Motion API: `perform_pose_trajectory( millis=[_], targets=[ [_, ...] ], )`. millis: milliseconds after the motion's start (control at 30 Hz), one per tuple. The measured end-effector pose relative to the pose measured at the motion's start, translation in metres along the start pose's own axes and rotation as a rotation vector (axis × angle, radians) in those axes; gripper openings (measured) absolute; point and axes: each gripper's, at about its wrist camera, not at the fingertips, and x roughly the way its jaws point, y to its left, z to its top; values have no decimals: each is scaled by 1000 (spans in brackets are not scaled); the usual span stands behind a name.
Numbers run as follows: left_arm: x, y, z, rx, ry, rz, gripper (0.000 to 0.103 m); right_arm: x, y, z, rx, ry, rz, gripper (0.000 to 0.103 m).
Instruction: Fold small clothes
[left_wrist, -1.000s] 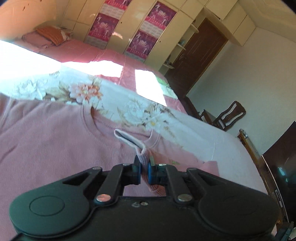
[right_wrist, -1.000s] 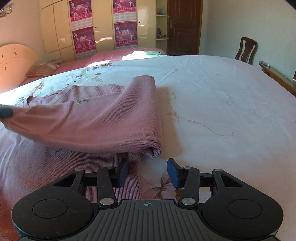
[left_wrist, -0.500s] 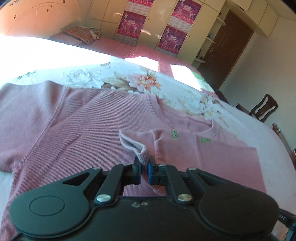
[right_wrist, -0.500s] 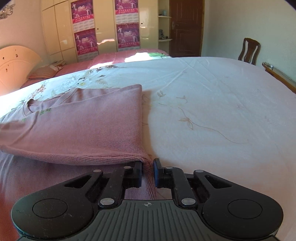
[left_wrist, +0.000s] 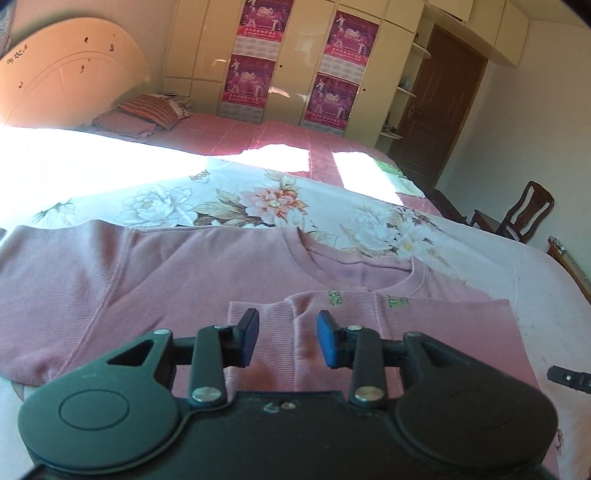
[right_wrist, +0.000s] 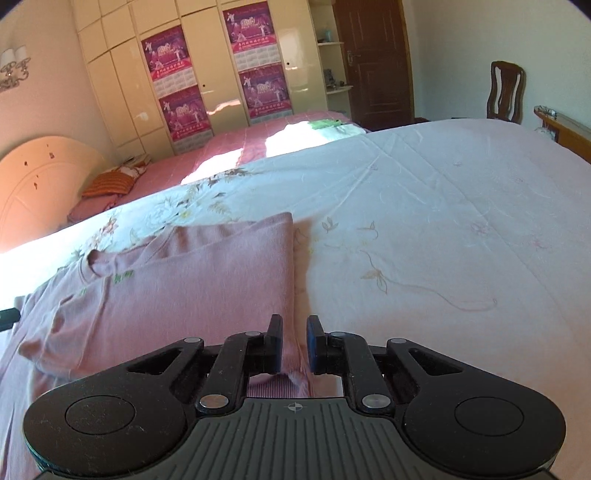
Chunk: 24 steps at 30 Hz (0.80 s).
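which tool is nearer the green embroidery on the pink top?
Left. The left tool sits open over the folded-in sleeve, just short of the green embroidery. The right tool pinches the pink top at its folded side edge, farther from it.

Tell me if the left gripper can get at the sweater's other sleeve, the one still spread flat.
Probably yes. The left gripper has just been opening, its jaws apart over the folded-in sleeve with the pads off it. The flat sleeve lies uncovered on the bedspread, nothing across the sweater between.
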Motion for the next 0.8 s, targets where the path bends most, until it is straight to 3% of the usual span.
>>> perform_pose_trajectory(
  millis=[200, 400, 433, 467, 533, 633, 800],
  targets=[
    [50, -22, -10, 59, 64, 10, 36, 68, 5, 35, 51, 39, 26, 12],
    [69, -17, -17, 109, 77, 49, 37, 109, -1, 63, 86, 63, 48, 12],
    [69, -18, -16, 116, 80, 53, 37, 110, 1, 65, 56, 61, 24, 10],
    [69, -18, -16, 117, 80, 54, 38, 111, 5, 65, -2, 50, -39, 0],
    [70, -16, -15, 111, 79, 53, 38, 116, 2, 59, -65, 39, -167, 0],
    [67, -20, -12, 124, 91, 63, 37, 104, -3, 56, -55, 26, -124, 0],
    [49, -27, -14, 104, 77, 45, 49, 72, 14, 54, -70, -44, -54, 0]
  ],
)
